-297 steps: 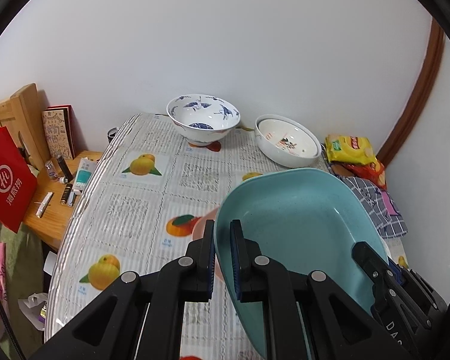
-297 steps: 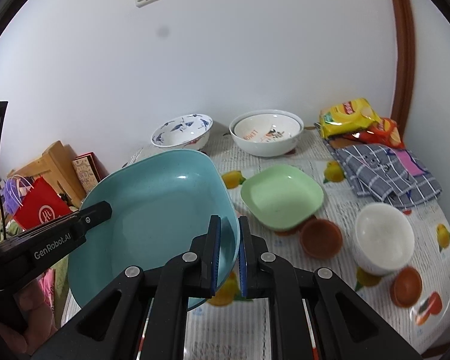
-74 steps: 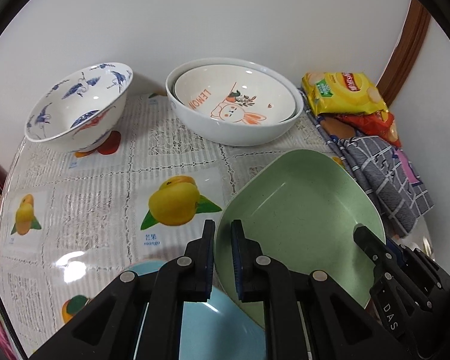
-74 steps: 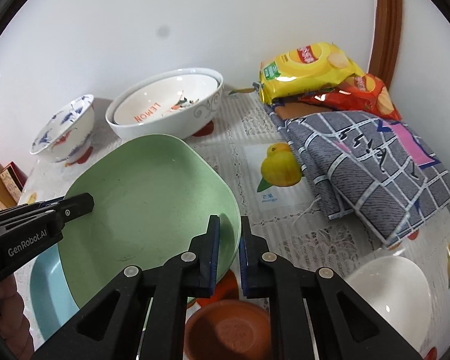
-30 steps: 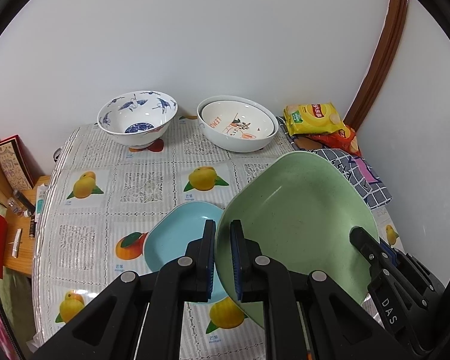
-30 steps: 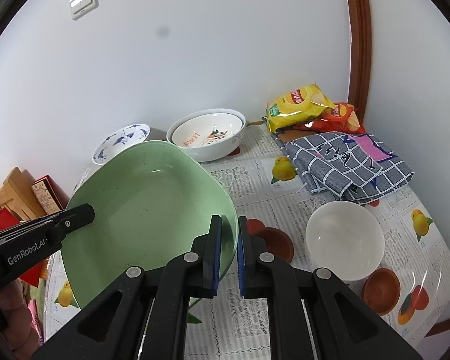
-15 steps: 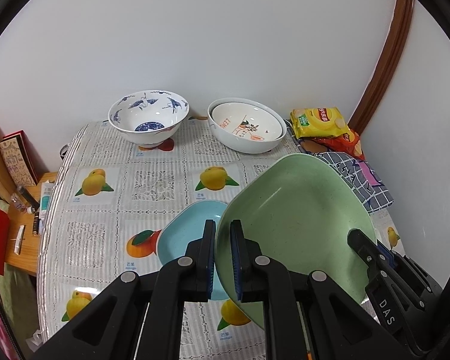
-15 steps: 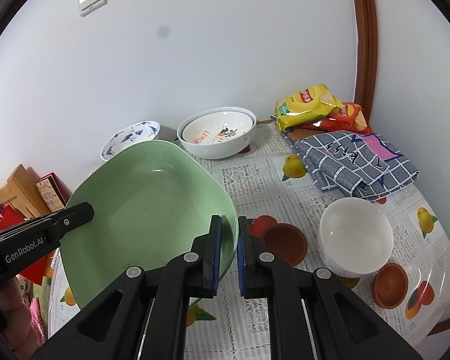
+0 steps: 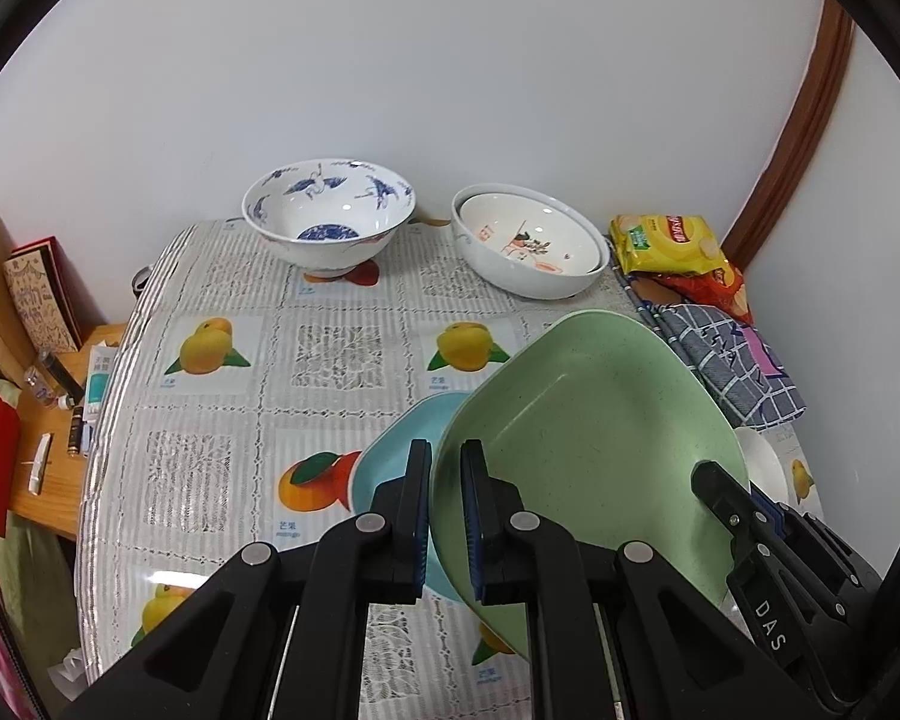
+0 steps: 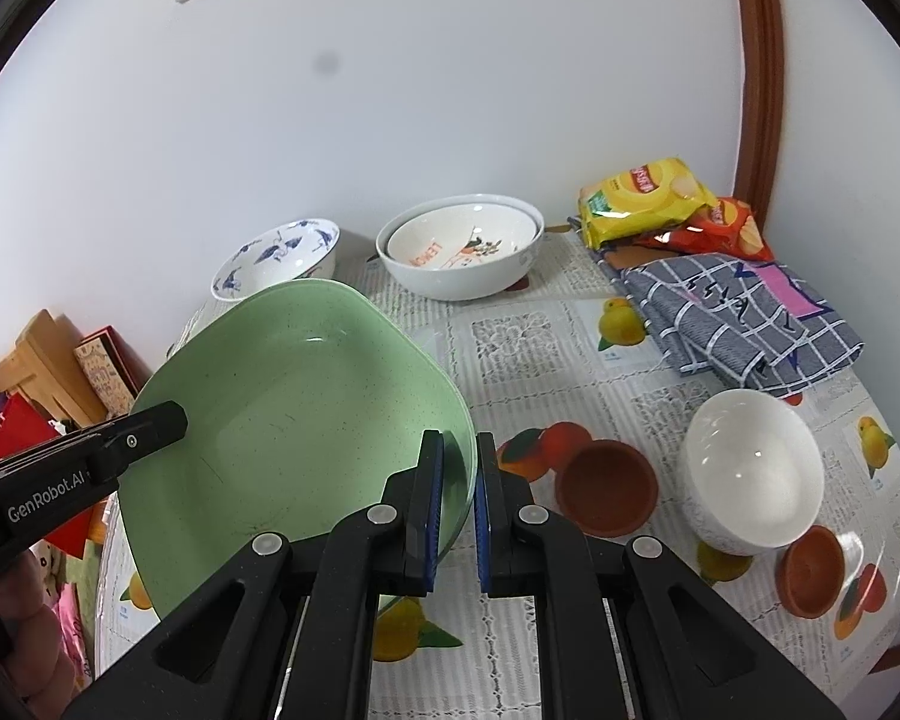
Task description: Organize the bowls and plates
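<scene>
I hold a green square plate (image 9: 594, 444) in the air between both grippers; it also shows in the right wrist view (image 10: 294, 414). My left gripper (image 9: 446, 516) is shut on its left rim and my right gripper (image 10: 457, 510) is shut on its right rim. Under it a light blue plate (image 9: 402, 450) lies on the table, mostly hidden. At the back stand a blue-patterned bowl (image 9: 329, 216) and white nested bowls (image 9: 528, 246). A white bowl (image 10: 750, 474) and two brown dishes (image 10: 606, 486) (image 10: 816, 570) sit on the right.
Snack bags (image 10: 648, 198) and a folded checked cloth (image 10: 744, 312) lie at the back right. The fruit-print tablecloth (image 9: 222, 420) covers the table. A low wooden shelf with small items (image 9: 48, 420) stands beside the table's left edge.
Both grippers with the green plate have moved a little lower and closer over the table, above the blue plate. Earlier they carried the blue plate and set it down.
</scene>
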`<action>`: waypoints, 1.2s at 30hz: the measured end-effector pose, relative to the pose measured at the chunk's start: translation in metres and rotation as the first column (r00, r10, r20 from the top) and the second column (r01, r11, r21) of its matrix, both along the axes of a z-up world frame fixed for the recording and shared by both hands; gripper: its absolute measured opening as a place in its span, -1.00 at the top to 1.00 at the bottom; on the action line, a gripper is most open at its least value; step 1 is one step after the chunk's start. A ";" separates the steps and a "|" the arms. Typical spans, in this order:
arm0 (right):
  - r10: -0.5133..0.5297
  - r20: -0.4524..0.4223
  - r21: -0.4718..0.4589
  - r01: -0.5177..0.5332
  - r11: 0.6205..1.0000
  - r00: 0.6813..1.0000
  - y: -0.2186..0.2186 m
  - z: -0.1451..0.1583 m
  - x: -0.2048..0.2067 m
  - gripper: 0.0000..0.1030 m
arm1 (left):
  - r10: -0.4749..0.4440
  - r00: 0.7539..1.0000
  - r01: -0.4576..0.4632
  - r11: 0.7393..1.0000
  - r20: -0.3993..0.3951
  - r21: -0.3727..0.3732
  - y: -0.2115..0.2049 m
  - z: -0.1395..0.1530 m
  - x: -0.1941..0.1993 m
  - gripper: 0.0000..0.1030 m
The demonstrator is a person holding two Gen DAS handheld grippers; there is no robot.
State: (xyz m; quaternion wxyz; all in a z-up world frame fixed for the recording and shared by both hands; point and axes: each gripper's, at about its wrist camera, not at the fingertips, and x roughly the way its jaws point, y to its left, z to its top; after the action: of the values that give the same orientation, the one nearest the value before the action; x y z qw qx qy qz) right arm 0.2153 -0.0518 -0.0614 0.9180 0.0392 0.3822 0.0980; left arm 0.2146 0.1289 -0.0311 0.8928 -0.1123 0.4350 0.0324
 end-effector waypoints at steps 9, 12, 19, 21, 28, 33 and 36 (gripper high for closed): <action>0.026 -0.039 -0.015 -0.027 1.000 0.999 0.022 -0.023 0.013 0.82 | 0.024 0.999 -0.025 1.000 -0.040 -0.013 0.021 -0.025 0.008 0.81; 0.033 -0.054 -0.023 -0.034 0.999 0.998 0.028 -0.032 0.019 0.82 | 0.030 0.998 -0.031 0.999 -0.057 -0.021 0.027 -0.037 0.013 0.81; 0.036 -0.095 -0.044 -0.040 0.998 0.995 0.036 -0.055 0.034 0.82 | 0.030 0.995 -0.034 0.999 -0.099 -0.039 0.035 -0.064 0.027 0.81; 0.036 -0.105 -0.052 -0.042 0.998 0.994 0.037 -0.061 0.039 0.82 | 0.028 0.994 -0.033 0.998 -0.106 -0.046 0.037 -0.070 0.032 0.81; 0.040 -0.127 -0.079 -0.050 0.996 0.991 0.041 -0.078 0.053 0.81 | 0.022 0.991 -0.029 0.998 -0.128 -0.059 0.040 -0.088 0.043 0.81; 0.039 -0.137 -0.111 -0.054 0.992 0.990 0.043 -0.087 0.057 0.79 | 0.017 0.990 -0.025 0.998 -0.140 -0.057 0.038 -0.097 0.049 0.81; 0.045 -0.139 -0.123 -0.062 0.990 0.989 0.044 -0.090 0.058 0.78 | 0.017 0.989 -0.026 0.998 -0.146 -0.059 0.038 -0.101 0.051 0.81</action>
State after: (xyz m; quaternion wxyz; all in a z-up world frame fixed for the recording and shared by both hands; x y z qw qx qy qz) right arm 0.2737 -0.0080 -0.1511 0.8875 -0.0230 0.4503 0.0951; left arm 0.2654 0.1673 -0.1316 0.8545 -0.1416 0.4984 0.0368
